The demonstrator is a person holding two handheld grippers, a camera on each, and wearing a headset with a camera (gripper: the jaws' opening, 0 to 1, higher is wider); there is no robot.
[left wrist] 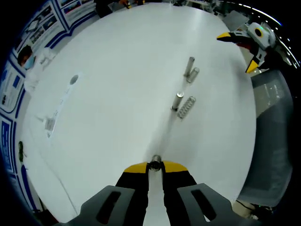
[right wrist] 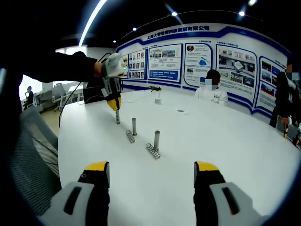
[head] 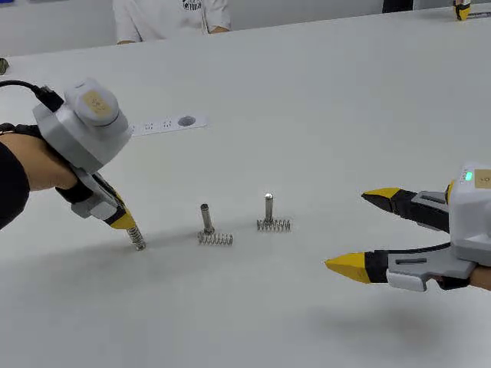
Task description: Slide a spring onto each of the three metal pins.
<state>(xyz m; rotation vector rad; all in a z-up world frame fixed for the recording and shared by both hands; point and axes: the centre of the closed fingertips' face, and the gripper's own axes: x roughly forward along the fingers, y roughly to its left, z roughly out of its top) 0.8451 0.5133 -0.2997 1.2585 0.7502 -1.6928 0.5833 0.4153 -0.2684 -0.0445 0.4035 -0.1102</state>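
While narrow on an upright spring [head: 136, 238], the left claw [head: 130, 226]; right claw [head: 347, 230] wide, empty.

Nothing reliably legible. Blue Chinese heading [right wrist: 176, 29] on far wall [right wrist: 141, 42]: too small to read. Posters [right wrist: 198, 58] blurred. Shirt [head: 170, 15] print cut off.

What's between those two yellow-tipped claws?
In the head view, between the left gripper and right gripper stand the middle pin and right pin, the middle spring and right spring lying at their feet.
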